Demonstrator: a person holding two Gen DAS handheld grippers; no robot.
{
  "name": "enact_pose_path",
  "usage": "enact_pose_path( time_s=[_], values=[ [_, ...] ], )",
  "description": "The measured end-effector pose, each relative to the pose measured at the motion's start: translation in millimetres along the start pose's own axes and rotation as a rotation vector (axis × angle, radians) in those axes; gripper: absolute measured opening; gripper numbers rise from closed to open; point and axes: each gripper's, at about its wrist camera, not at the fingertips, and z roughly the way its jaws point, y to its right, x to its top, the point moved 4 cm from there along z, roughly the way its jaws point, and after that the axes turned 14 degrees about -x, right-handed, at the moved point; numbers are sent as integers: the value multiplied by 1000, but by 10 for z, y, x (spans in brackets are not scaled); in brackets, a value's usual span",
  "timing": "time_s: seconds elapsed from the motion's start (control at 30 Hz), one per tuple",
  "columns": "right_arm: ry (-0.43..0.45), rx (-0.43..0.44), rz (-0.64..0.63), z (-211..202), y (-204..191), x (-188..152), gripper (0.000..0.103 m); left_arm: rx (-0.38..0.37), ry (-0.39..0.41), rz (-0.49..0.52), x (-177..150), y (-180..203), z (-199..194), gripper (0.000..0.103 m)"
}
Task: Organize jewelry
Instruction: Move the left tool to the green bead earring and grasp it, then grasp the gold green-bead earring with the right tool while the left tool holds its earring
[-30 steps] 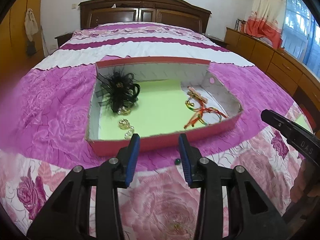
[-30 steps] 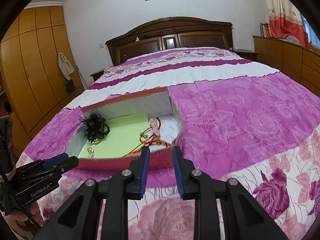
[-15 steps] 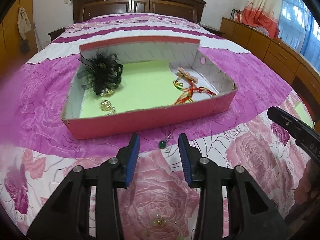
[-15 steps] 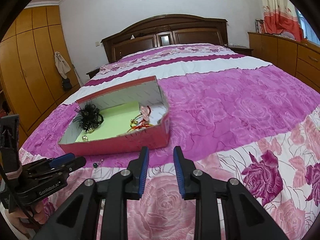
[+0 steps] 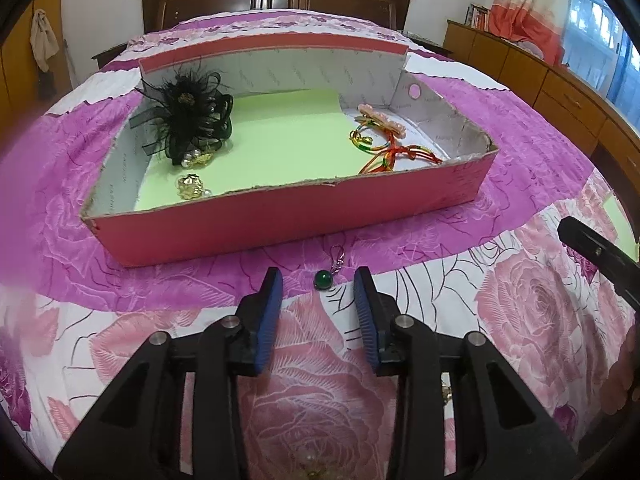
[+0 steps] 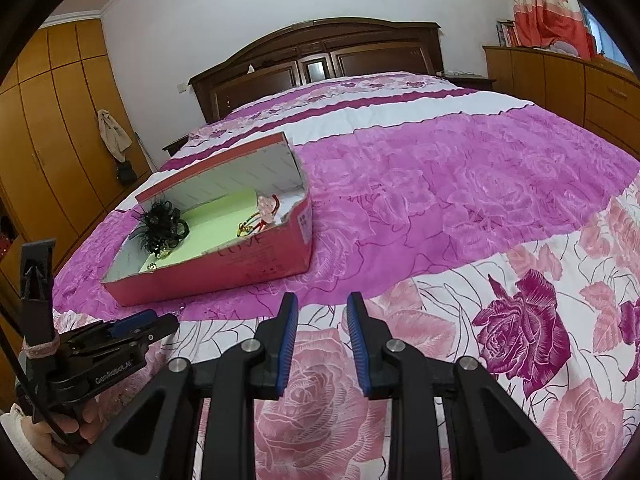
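The left gripper point(image 5: 318, 284) had just been narrowing its parted jaws, and the green bead charm point(image 5: 323, 279) lay untouched on the bed point(image 5: 520, 308) between their tips. Beyond them stood the red box point(image 5: 288, 216). The right gripper point(image 6: 322, 312) hovered with narrow, empty jaws.

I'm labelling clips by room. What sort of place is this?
A home bedroom, most likely: a bed with a wooden headboard, a wardrobe along the wall, and a curtain at the window.
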Motion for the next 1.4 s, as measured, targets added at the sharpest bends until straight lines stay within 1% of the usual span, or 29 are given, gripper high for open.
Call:
enact_pose_path(
  time_s=[0.17, 0.27, 0.33, 0.37, 0.53, 0.83, 1.1, 1.4],
  values=[
    [-11, 1, 9, 39, 35, -29, 28, 2, -6, 5, 11, 12, 53, 21],
    [-16, 2, 11, 49, 44, -48, 28, 4, -8, 2, 16, 8, 69, 12],
    [-18, 1, 13, 50, 52, -58, 28, 9, -10, 1, 15, -2, 71, 3],
    [-19, 1, 14, 50, 52, -58, 28, 9, -11, 1, 11, 0, 72, 1],
    [-17, 4, 12, 37, 48, -57, 28, -5, 1, -6, 18, 2, 24, 1],
    [-11, 19, -12, -78, -94, -48, 28, -30, 44, -36, 7, -7, -245, 1],
    [-20, 56, -49, -189, -338, -112, 28, -9, 79, -73, -33, -107, -520, 1],
    [-47, 105, -103, -244, -651, -235, 28, 25, 100, -124, -143, -295, -715, 1]
  ],
)
